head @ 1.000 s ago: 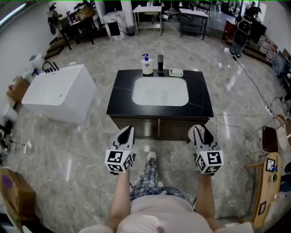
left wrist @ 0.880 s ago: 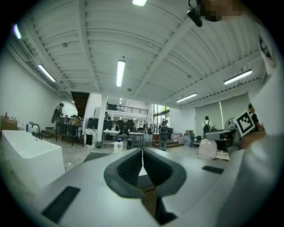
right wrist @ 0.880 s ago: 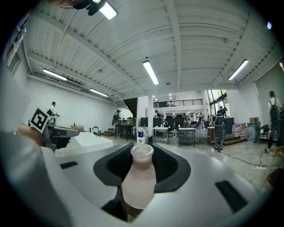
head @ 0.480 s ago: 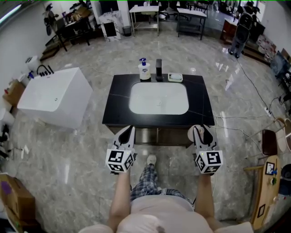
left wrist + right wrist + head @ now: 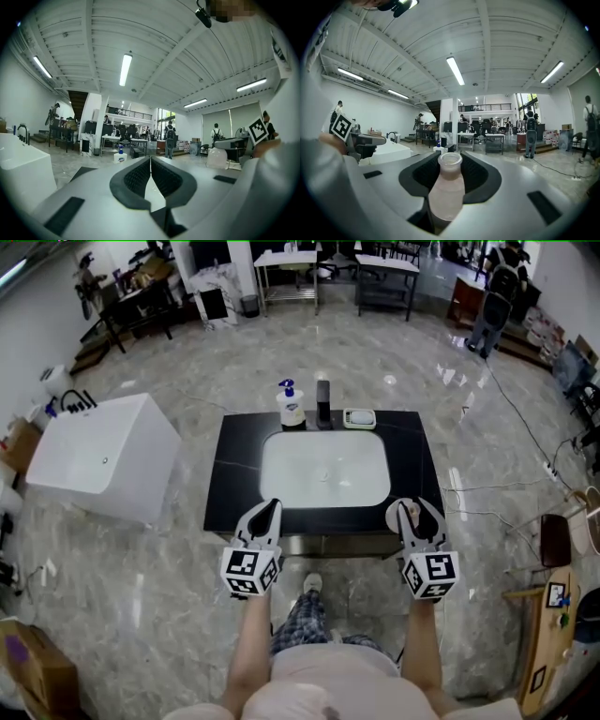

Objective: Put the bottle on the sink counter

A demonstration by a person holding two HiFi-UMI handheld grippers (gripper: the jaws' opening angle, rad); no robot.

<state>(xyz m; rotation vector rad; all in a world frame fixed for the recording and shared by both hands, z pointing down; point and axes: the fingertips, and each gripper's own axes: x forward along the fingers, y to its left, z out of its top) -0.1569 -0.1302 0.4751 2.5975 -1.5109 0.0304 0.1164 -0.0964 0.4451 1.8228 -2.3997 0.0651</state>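
Head view, floor point(image 5: 141, 577): grey marble, glossy. It lies open on all four sides of the counter.
Tub point(image 5: 103, 460): a white block to the person's left, well apart from the counter, with floor between them.
Sink counter point(image 5: 225, 474): a black top standing alone, straight ahead of the person. Its near edge runs just below the tips of both grippers as seen from above.
Basin point(image 5: 323, 470): white, sunk in the middle of the top. Bare black strips run down its left and right sides, with a narrower one along the front.
Left gripper point(image 5: 265, 512): level, jaws pressed together with nothing between them. Its tip overlaps the front strip.
Right gripper point(image 5: 412, 509): level, jaws partly apart and clamped on the bottle. Its tip overlaps the front strip near the right corner.
Bottle point(image 5: 446, 192): pale pinkish with a wide round mouth, upright between the right jaws. What fills it cannot be told. It is not yet on the counter.
Pump bottle point(image 5: 291, 407): white with a blue pump, on the back strip left of the faucet.
Faucet point(image 5: 322, 401): dark, at the middle of the back strip.
Soap dish point(image 5: 359, 418): pale, just right of the faucet; its contents are too small to tell.
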